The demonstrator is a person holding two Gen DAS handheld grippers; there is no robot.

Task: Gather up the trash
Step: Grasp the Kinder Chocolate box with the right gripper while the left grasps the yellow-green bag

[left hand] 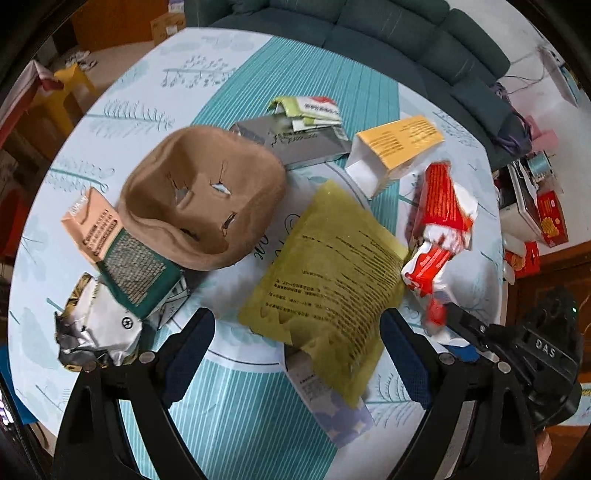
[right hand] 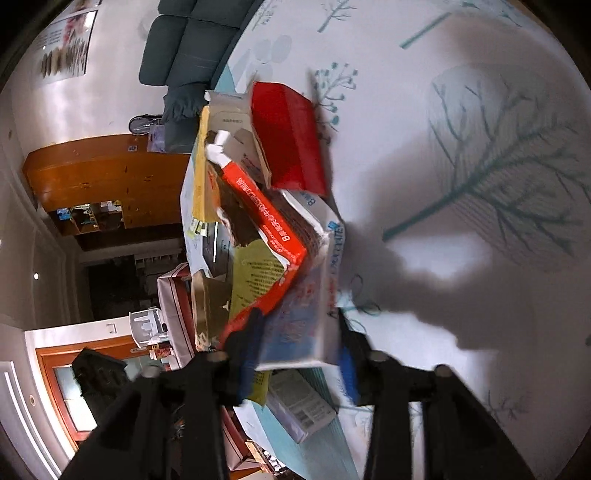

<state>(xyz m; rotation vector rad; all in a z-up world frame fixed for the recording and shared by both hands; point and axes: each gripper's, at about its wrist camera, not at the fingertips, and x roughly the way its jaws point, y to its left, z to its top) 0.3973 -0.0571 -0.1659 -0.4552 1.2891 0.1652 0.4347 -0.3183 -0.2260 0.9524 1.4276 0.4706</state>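
Left gripper [left hand: 297, 350]: jaws wide apart, pointing steeply down over the table [left hand: 236, 417]; nothing pressed between the blue pads [left hand: 184, 354]. The lower end of a yellow-green pouch [left hand: 328, 273] lies in the gap, touching neither pad as far as the view shows.

Right gripper [right hand: 295, 363]: jaws drawn in on a white and blue carton [right hand: 299, 325]; both pads sit against its sides. In the left wrist view this gripper's black body [left hand: 517, 350] sits at the table's right edge, its fingertip against a red and white wrapper [left hand: 439, 236].

Trash on the table, left wrist view:
- Brown moulded pulp tray [left hand: 203, 195], torn in several places, left of centre.
- Peach and green box [left hand: 118, 251], touching the tray's lower left rim.
- Crumpled silver foil wrapper [left hand: 96, 328], just beside that box, near the table's left edge.
- Grey flattened carton [left hand: 299, 142], behind the tray.
- Green and white wrapper [left hand: 310, 109], resting on the grey carton's far end.
- Yellow and white box [left hand: 395, 147], open-ended, right of the grey carton.
- Pale lilac box [left hand: 328, 402], partly under the pouch.

Right wrist view, beyond the held carton: a red box [right hand: 288, 140] and an orange-red carton [right hand: 266, 218], stacked close; order of overlap unclear.

Surface: pale tablecloth with teal tree prints and a striped teal band. Dark teal sofa [left hand: 388, 33] behind the table.
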